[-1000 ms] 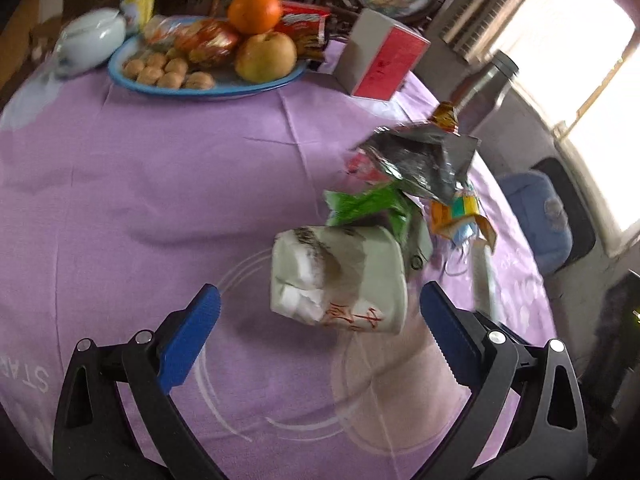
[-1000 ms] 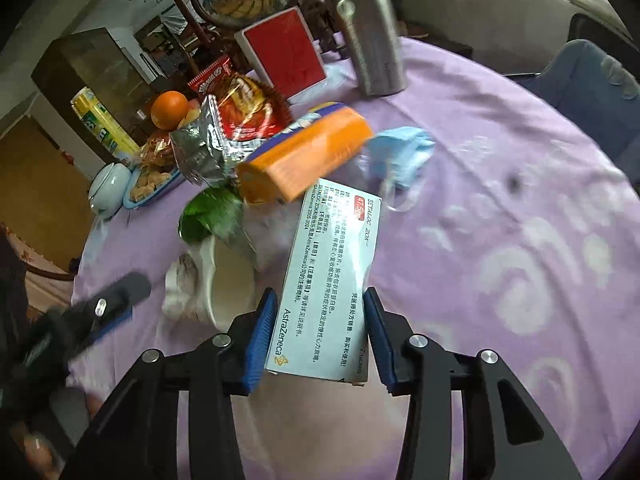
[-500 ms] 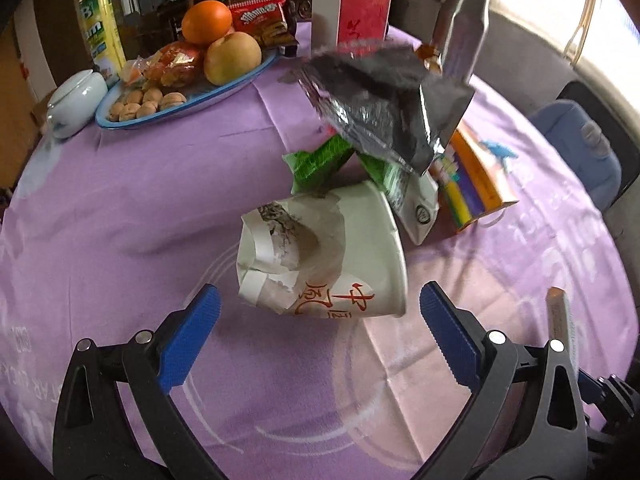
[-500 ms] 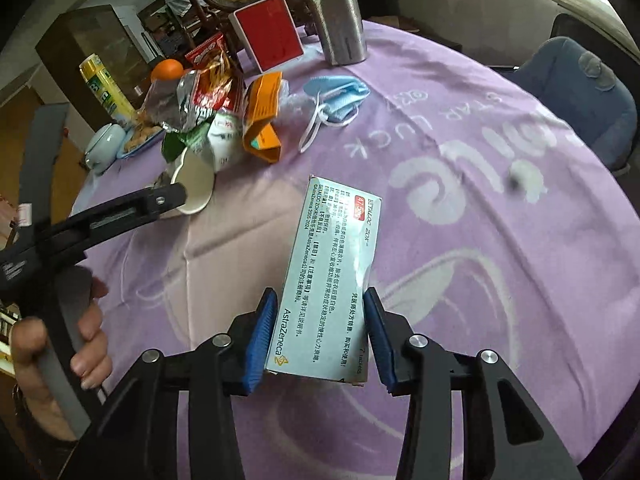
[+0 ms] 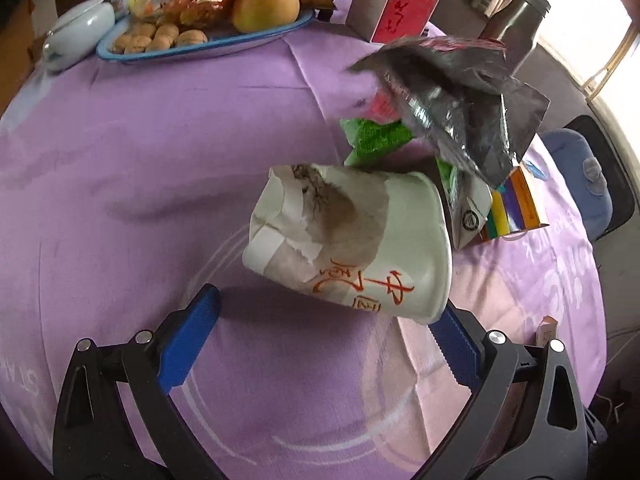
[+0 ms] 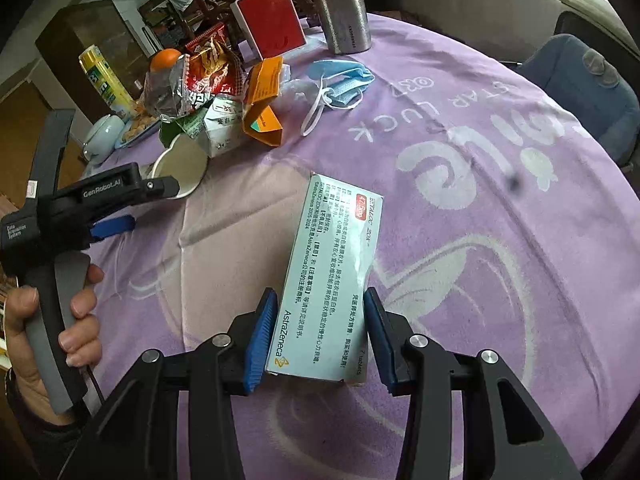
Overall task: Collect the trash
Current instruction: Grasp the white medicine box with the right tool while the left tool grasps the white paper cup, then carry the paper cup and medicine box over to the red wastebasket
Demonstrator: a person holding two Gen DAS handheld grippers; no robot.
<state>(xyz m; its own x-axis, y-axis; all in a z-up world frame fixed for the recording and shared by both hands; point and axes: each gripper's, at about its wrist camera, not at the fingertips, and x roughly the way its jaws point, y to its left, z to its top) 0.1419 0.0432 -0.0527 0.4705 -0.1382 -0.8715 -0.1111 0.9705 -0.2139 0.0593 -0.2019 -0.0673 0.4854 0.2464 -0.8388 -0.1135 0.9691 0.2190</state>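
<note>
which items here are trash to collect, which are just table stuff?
Trash: medicine box in the right gripper; crushed paper cup ahead of the open left gripper; foil wrapper; face mask.
Bystanders: fruit plate; steel flask; red box.

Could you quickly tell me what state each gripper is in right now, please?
Left gripper: open, jaws wide on either side of the crumpled paper cup, not gripping it.
Right gripper: closed on the medicine box.

Open left tongs (image 5: 320, 344) straddle crushed paper cup (image 5: 360, 248).
</note>
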